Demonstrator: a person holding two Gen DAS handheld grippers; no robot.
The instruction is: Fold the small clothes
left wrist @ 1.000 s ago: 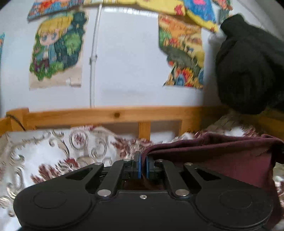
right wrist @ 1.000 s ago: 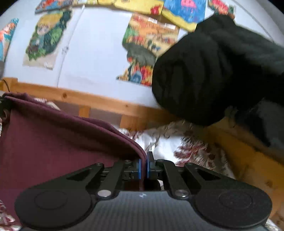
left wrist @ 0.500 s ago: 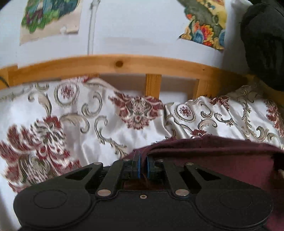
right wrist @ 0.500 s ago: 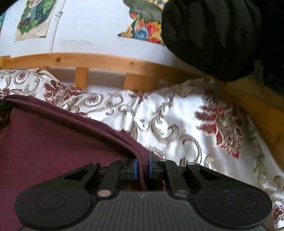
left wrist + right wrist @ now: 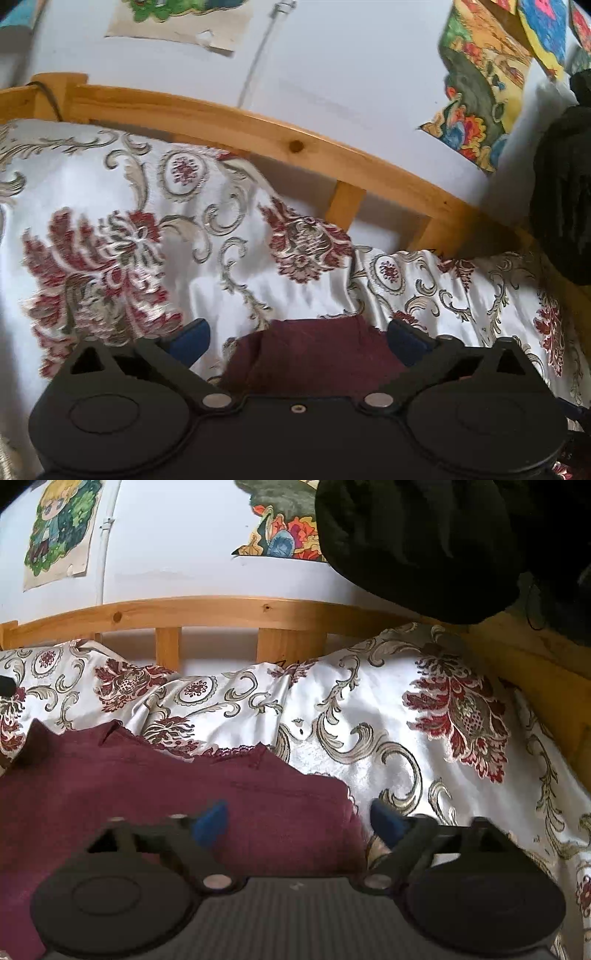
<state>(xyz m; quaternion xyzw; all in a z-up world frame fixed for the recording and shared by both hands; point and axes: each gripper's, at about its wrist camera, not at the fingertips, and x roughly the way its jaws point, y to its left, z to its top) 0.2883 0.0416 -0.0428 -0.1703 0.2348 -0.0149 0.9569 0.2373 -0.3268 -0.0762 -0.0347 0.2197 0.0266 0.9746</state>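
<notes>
Left wrist view: the left gripper (image 5: 297,338) had its jaws spread wide and opening, the blue pads (image 5: 190,338) clear of the cloth. A corner of the maroon garment (image 5: 314,354) lay between the jaws, untouched by either pad, resting on the bedspread (image 5: 110,206). Right wrist view: the right gripper (image 5: 301,821) likewise had its jaws wide and opening, with the garment's near right edge between them and no pad pressing on it. The garment (image 5: 147,775) lay spread on the floral bedspread (image 5: 369,709), filling the area left of the right gripper, its lace-trimmed edge on the far side. Beyond the garment stood the wooden bed rail (image 5: 221,609), then a white wall with pictures (image 5: 59,528). A black fabric mass (image 5: 424,542) hung right of the garment, above the rail.
</notes>
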